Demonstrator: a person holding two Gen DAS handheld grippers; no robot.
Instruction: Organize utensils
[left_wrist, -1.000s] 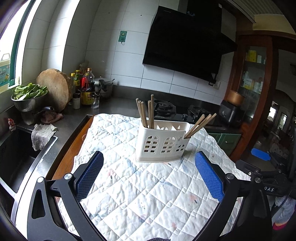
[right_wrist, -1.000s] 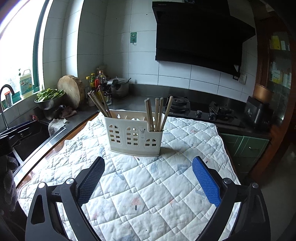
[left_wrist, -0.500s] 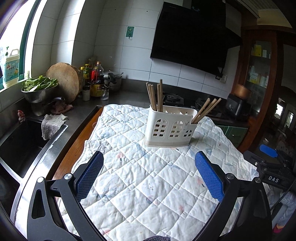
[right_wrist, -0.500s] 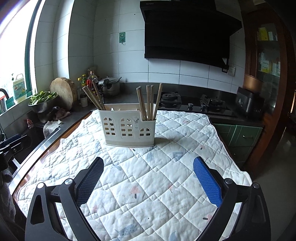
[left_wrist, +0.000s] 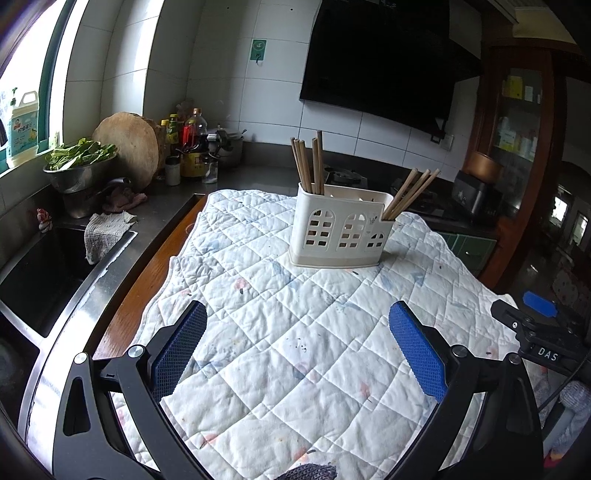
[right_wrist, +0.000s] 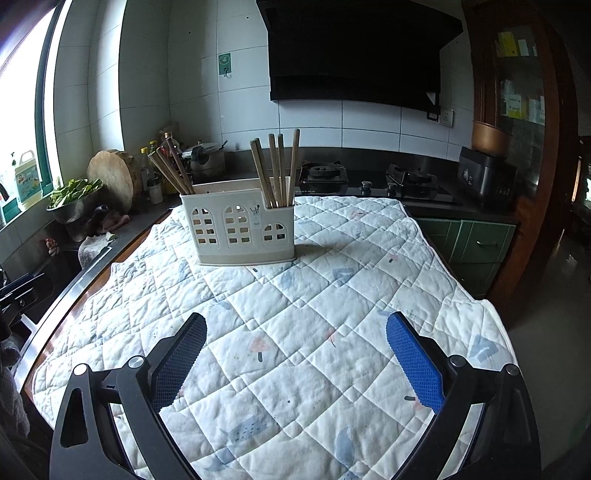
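Note:
A white plastic utensil holder with arched cut-outs stands on a quilted white cloth. Several wooden chopsticks stand in its left end and several more lean out of its right end. In the right wrist view the holder carries chopsticks at the left and at the right. My left gripper is open and empty, well short of the holder. My right gripper is open and empty, also well back. The right gripper's body shows at the left wrist view's right edge.
A sink and a rag lie left of the table. A steel bowl of greens, a round chopping board and bottles stand on the counter. A gas hob is behind the table.
Both grippers have pulled back from the holder, which now looks smaller and farther away. Both stay open and empty.

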